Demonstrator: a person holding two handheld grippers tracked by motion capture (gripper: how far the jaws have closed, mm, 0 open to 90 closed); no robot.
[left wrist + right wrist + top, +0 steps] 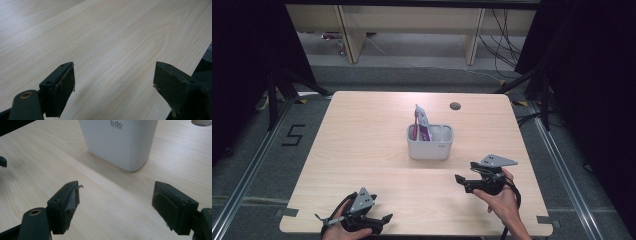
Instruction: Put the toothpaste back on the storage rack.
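— At the table's centre, what do you see?

— A white container (pixel 430 142) stands upright there, with a pink-and-white packet (pixel 422 122) standing in its left compartment and poking up above the rim. The right compartment looks empty, as far as the high view lets me tell.

— And the grippers?

— The right gripper (pixel 462 179) is held at about four o'clock from the container, near it but apart, pointing toward its front wall. Its jaws stand wide apart with nothing between them; the right gripper view shows bare wood between the pads and the container's wall just ahead. The left gripper (pixel 384 220) rests at about seven o'clock, well apart, close to the near edge of the table (pixel 362 130). Its jaws are also spread wide and hold nothing.

— So how far along is the work?

— I judge the packet counts as stowed: it sits inside, and neither gripper touches it. No other loose item lies on the tabletop. Whatever is left seems small: perhaps drawing both hands clear, or a fresh reach for the container.
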